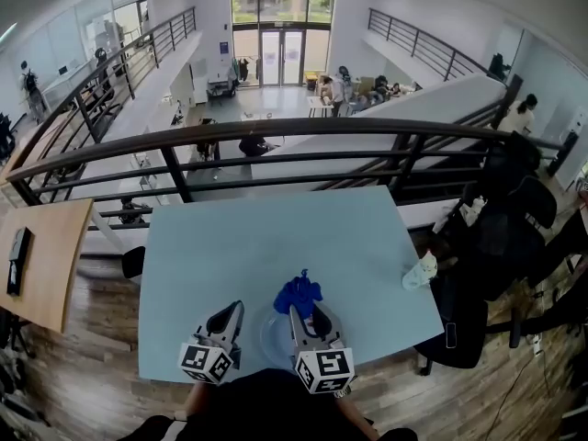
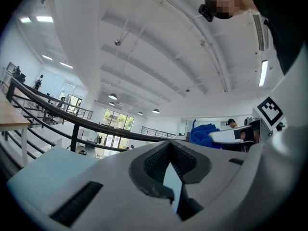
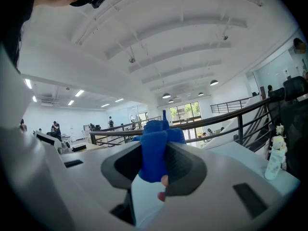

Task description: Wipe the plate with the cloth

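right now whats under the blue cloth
The clear plate lies under the blue cloth, on the table. The right gripper covers where they meet, so contact cannot be seen.

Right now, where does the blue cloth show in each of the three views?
Head view: bottom centre, the blue cloth sits at the tip of the right gripper, by the plate.
Left gripper view: right of middle, at mid-height.
Right gripper view: dead centre, clamped between the fingers.
Shared landmark: the dark railing runs behind it in all three.
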A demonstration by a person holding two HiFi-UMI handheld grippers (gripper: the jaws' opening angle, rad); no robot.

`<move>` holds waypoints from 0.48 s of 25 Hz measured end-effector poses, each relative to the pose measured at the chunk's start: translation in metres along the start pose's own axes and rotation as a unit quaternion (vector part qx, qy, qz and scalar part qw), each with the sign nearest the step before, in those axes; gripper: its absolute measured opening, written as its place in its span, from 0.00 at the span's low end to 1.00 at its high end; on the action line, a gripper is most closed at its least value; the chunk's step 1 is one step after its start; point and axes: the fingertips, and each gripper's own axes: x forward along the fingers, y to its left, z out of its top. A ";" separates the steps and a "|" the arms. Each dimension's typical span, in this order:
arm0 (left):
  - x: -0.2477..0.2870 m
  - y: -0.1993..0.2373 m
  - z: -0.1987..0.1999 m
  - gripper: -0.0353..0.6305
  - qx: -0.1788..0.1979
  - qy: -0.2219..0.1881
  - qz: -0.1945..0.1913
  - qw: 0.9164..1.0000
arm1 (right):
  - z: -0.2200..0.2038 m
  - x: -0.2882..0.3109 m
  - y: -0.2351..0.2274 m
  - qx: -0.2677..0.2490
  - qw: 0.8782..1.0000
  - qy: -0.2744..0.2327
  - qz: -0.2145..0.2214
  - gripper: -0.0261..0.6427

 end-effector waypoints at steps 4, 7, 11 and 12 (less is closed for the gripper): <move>-0.002 -0.001 -0.001 0.05 -0.001 0.003 -0.004 1.000 | -0.002 -0.002 0.003 -0.001 1.000 0.004 0.001 0.21; -0.004 0.001 -0.001 0.05 0.000 0.004 -0.004 1.000 | -0.004 -0.002 0.006 -0.003 1.000 0.006 0.004 0.21; -0.007 0.000 -0.003 0.05 0.001 0.006 -0.006 1.000 | -0.005 -0.004 0.008 -0.003 1.000 0.005 0.003 0.21; -0.008 0.000 -0.003 0.06 0.001 0.007 -0.007 1.000 | -0.004 -0.004 0.008 -0.002 1.000 0.004 0.002 0.21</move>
